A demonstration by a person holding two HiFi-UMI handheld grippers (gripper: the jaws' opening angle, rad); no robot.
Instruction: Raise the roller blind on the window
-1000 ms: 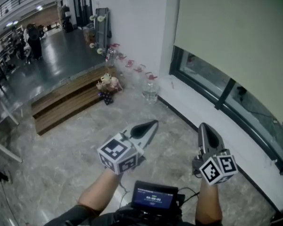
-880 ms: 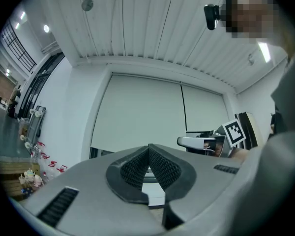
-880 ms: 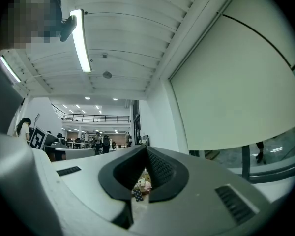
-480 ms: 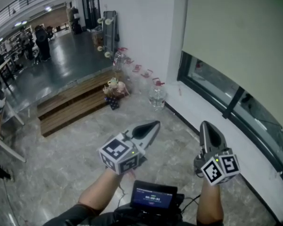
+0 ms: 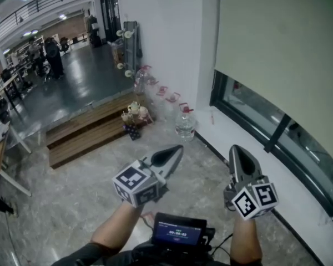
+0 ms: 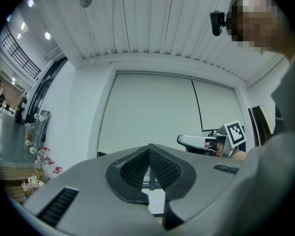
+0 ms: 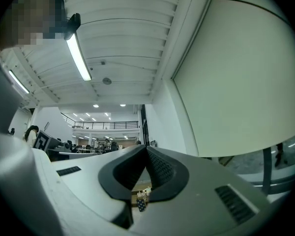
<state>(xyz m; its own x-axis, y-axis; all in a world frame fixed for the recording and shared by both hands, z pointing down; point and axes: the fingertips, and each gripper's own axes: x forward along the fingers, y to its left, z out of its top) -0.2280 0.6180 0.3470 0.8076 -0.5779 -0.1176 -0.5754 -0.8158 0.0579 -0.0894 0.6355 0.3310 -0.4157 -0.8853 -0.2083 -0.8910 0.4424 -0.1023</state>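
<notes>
Claws sit shut, both of them. My left claw (image 5: 173, 150) has its ribbed pads pressed tip to tip with nothing between them, and my right claw (image 5: 236, 152) is closed the same way, also empty. I hold them side by side but apart, low in the head view above the grey marbled floor (image 5: 72, 204), each pointing forward and slightly upward.

The pale cream fabric roller blind (image 5: 277, 49) hangs ahead and to my right. It covers most of the dark-framed window (image 5: 254, 114), leaving only a strip of glass showing under its bottom edge, above the white sill (image 5: 225, 127). Neither claw touches the blind; the right one is the nearer.

A clear plastic water bottle with a red cap (image 5: 185, 124) stands on the floor by the wall corner. Brown wooden steps (image 5: 83, 134) lie to its left. A small black device with a lit screen (image 5: 178, 230) sits between my forearms.
</notes>
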